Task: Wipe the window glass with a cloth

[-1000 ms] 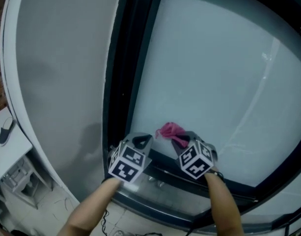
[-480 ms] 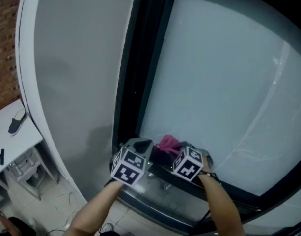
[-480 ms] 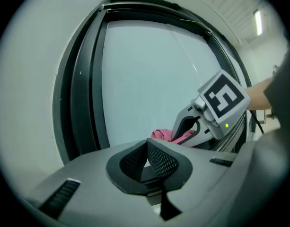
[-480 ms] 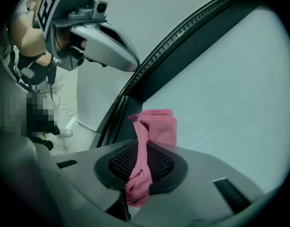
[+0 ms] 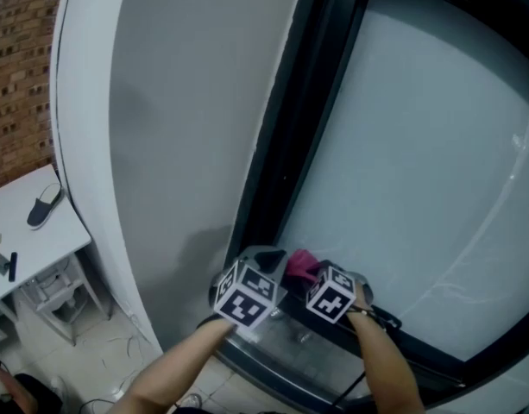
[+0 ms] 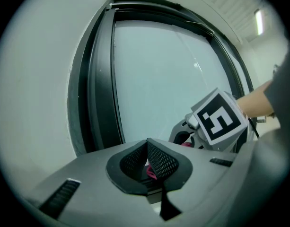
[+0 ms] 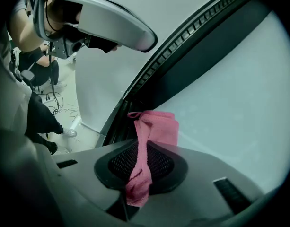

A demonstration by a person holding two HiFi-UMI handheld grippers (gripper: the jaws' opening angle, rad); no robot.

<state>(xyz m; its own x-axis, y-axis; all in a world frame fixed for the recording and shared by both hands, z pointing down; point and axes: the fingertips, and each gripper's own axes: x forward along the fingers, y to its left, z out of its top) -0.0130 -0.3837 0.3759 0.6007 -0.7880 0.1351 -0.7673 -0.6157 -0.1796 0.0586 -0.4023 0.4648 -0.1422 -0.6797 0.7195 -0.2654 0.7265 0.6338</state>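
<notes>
The window glass (image 5: 419, 162) fills the right of the head view, bounded on its left by a dark frame (image 5: 307, 119). A pink cloth (image 5: 299, 264) lies against the glass at its lower left corner. My right gripper (image 5: 318, 272) is shut on it. In the right gripper view the cloth (image 7: 156, 129) hangs folded out of the jaws of the right gripper (image 7: 142, 143), touching the glass (image 7: 230, 108). My left gripper (image 5: 262, 257) is just left of the cloth, by the frame. Seen in its own view, the left gripper (image 6: 147, 148) has its pads together and points at the glass (image 6: 159, 79).
A grey wall (image 5: 186, 119) runs left of the frame, with brick (image 5: 18, 67) beyond it. Down at the left stands a white table (image 5: 31, 240) with a dark slipper (image 5: 44, 207) on it. The sill (image 5: 316, 352) runs under both grippers. Cables lie on the floor (image 7: 64, 112).
Both grippers and the cloth have slid left along the bottom of the glass toward the frame corner. The head view has swung left, showing more wall.
</notes>
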